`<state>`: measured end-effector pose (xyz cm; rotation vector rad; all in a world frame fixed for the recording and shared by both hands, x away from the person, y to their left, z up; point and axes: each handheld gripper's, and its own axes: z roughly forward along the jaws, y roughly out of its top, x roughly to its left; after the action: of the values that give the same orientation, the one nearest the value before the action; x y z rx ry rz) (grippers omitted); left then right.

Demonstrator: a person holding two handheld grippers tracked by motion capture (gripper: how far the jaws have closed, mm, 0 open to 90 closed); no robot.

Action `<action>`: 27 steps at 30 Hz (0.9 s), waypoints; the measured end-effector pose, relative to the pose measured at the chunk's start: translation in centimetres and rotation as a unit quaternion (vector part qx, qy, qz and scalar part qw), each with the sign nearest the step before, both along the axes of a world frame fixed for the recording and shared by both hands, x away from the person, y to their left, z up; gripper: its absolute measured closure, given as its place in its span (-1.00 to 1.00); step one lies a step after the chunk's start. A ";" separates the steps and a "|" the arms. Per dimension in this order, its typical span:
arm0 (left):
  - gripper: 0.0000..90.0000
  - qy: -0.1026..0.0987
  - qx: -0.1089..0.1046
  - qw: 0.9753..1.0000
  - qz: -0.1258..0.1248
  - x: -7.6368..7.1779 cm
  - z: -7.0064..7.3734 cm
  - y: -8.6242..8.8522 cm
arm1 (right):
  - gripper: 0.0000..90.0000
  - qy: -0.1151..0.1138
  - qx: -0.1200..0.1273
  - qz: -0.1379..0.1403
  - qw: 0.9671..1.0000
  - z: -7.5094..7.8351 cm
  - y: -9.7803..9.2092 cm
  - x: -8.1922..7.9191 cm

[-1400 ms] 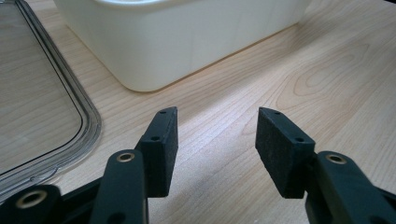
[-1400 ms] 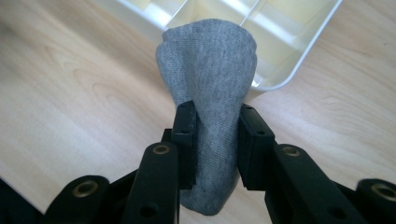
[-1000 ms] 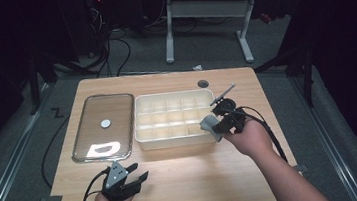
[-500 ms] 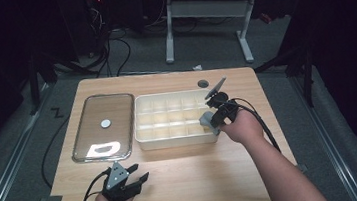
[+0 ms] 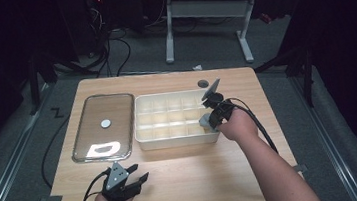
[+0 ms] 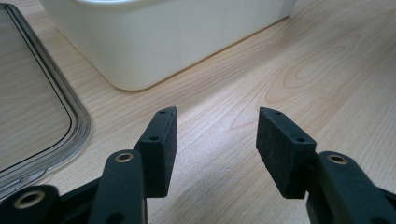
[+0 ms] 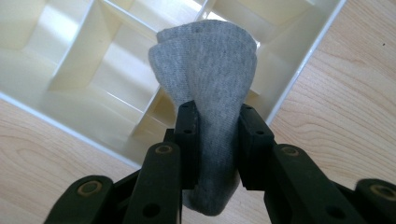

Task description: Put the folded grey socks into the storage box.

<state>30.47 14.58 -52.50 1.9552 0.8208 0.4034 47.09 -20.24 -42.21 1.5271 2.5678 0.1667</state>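
Grey sock (image 7: 205,88) clamped in R hand-held gripper (image 7: 212,135) over tray (image 5: 142,134) corner; L hand-held gripper (image 6: 212,140) jaws apart, low.

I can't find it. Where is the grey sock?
The grey sock is pinched in the right claw, over the near right corner of the cream divided box in the high view.

High overhead, two close views, shared tray (image 5: 175,140)
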 end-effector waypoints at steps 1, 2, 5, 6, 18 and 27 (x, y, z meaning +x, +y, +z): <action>0.09 -0.001 0.000 1.000 0.000 0.0 0.0 0.0 | 0.64 0.002 -0.003 -0.003 1.000 -0.1 0.1 0.0; 0.09 -0.001 0.000 1.000 0.001 0.0 0.0 0.0 | 0.64 0.002 -0.007 0.002 1.000 -0.3 0.2 0.1; 0.09 0.000 0.001 1.000 0.000 0.0 0.0 0.0 | 0.65 0.008 -0.015 0.010 1.000 -0.8 0.4 0.2; 0.09 0.000 0.002 1.000 0.000 0.0 0.0 0.0 | 0.66 0.014 -0.015 0.003 1.000 -0.9 0.6 0.2; 0.09 0.001 0.006 1.000 -0.001 0.1 -0.1 -0.1 | 0.67 0.036 -0.003 0.010 0.999 -2.4 0.4 0.7; 0.08 0.001 0.006 1.000 -0.001 0.0 -0.1 -0.1 | 0.67 0.041 -0.007 0.006 0.999 -3.3 0.6 0.7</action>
<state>30.48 14.51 -52.65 1.9681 0.8179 0.4068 47.77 -19.62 -45.51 1.5442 2.6364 0.0889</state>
